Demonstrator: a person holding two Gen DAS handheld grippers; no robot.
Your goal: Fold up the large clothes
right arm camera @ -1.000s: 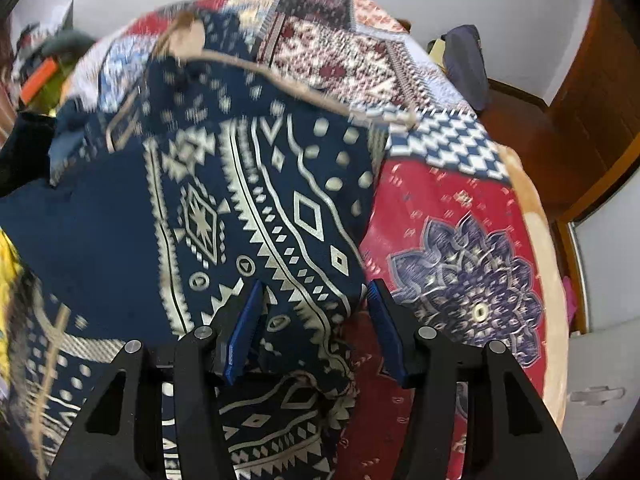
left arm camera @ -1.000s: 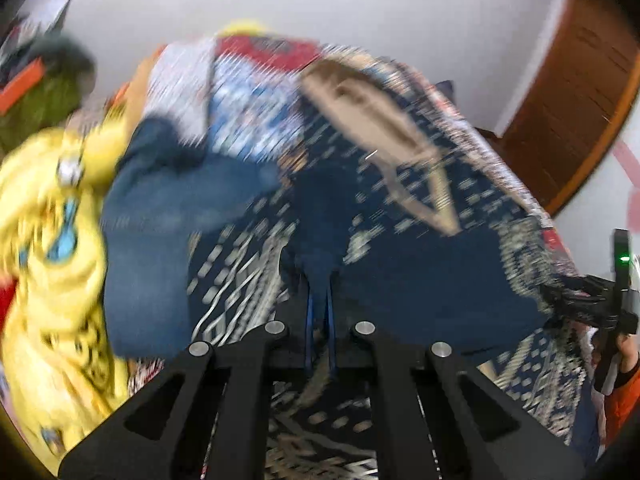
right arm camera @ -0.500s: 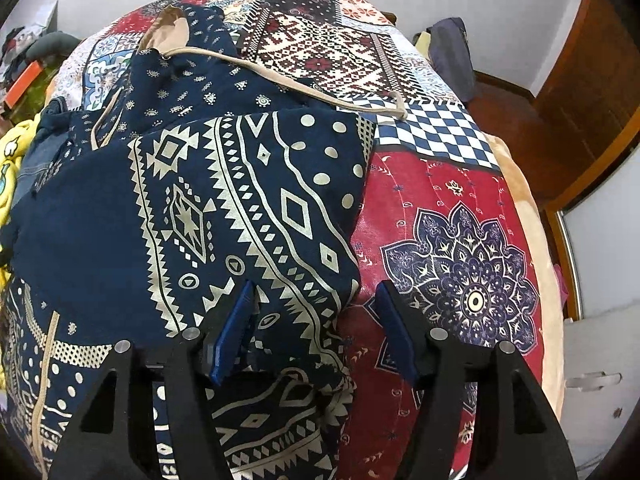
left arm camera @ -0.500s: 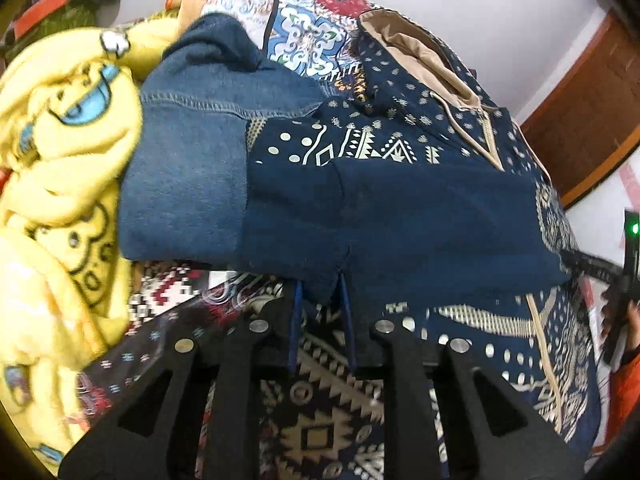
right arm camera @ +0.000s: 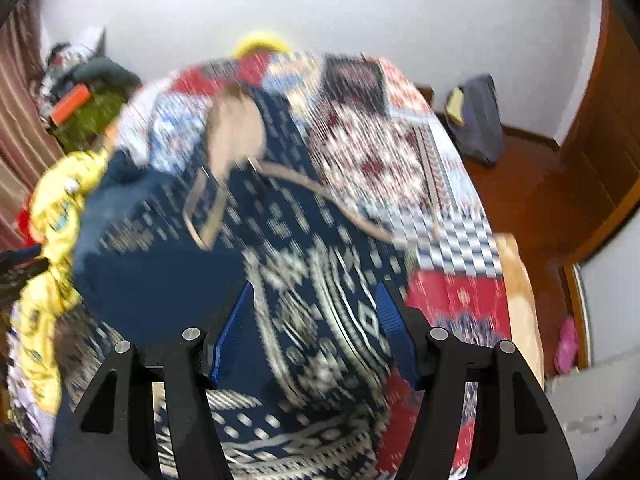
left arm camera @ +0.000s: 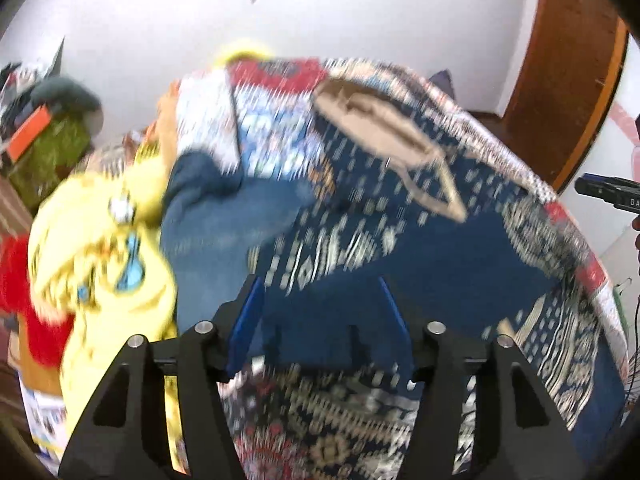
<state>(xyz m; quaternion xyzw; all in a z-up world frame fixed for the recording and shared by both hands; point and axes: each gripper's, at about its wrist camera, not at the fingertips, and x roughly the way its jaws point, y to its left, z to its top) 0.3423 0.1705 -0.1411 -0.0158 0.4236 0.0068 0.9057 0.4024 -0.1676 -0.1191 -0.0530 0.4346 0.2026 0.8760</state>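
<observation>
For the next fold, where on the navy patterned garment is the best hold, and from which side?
Judging from blurred frames: grip the navy patterned garment at its near edge, where it ends on the bedspread, coming low from the near side. It lies flat, so only an edge offers something to pinch. Both the right gripper and the left gripper are open above it.

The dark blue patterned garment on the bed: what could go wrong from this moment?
1. Both grippers, left and right, are open above the patterned garment, so its fold may spring loose.
2. The jeans and yellow garment lie right beside it; the next grasp might catch them too.
3. Both views are blurred, so aiming now may go wrong.
</observation>
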